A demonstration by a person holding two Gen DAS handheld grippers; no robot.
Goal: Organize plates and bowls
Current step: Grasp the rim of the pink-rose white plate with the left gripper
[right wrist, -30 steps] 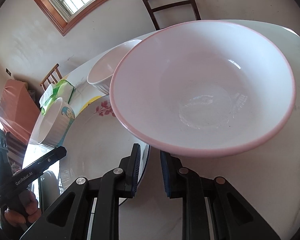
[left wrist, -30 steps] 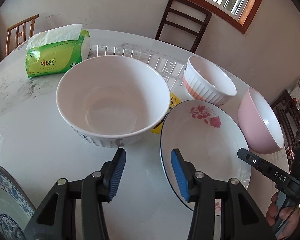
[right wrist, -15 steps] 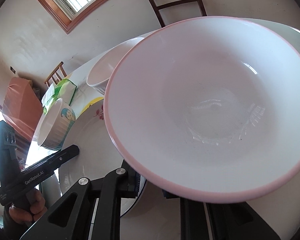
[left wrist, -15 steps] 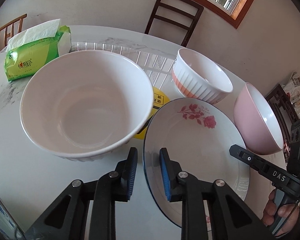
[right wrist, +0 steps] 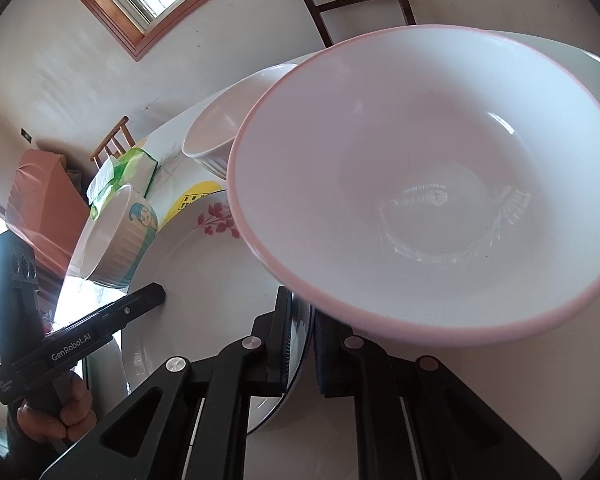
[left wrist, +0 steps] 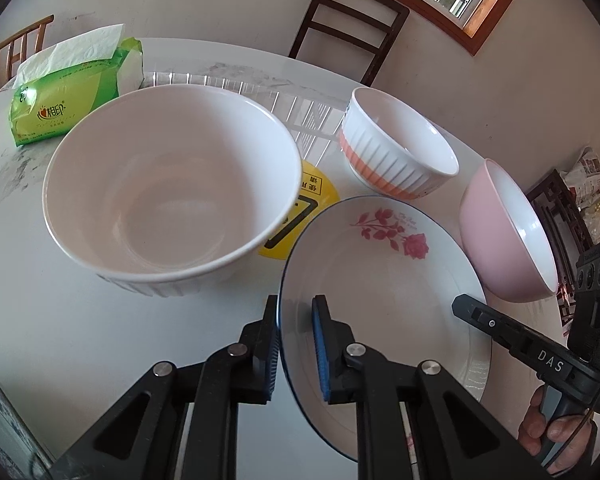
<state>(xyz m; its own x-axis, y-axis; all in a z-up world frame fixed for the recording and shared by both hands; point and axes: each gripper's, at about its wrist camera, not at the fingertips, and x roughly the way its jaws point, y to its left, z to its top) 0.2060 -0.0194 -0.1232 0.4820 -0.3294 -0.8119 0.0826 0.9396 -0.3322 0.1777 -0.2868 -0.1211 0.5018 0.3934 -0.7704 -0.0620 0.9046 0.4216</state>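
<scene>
**Straddling the same plate from both sides**

Closing in on the rose plate (left wrist: 384,280), the left hand-held gripper (left wrist: 296,344) has its jaws either side of the plate's near rim, narrowed but with a gap showing on the inner side. The right hand-held gripper (right wrist: 302,350) brackets the opposite rim, and I cannot tell whether its pads bite. The plate looks tilted, near edge up off the worktop (left wrist: 80,340).

Risk, as I judge it: two grips on one thin glazed rim, and uneven pulls could twist it free. The pink bowl (left wrist: 508,236) sits just beside the plate, the large white bowl (left wrist: 168,192) near its other side, the ribbed bowl (left wrist: 396,152) beyond; a swing could knock any.

A second ago the left jaws gaped wide short of the plate; now they straddle its rim. The right view has pushed in under the pink bowl.
</scene>
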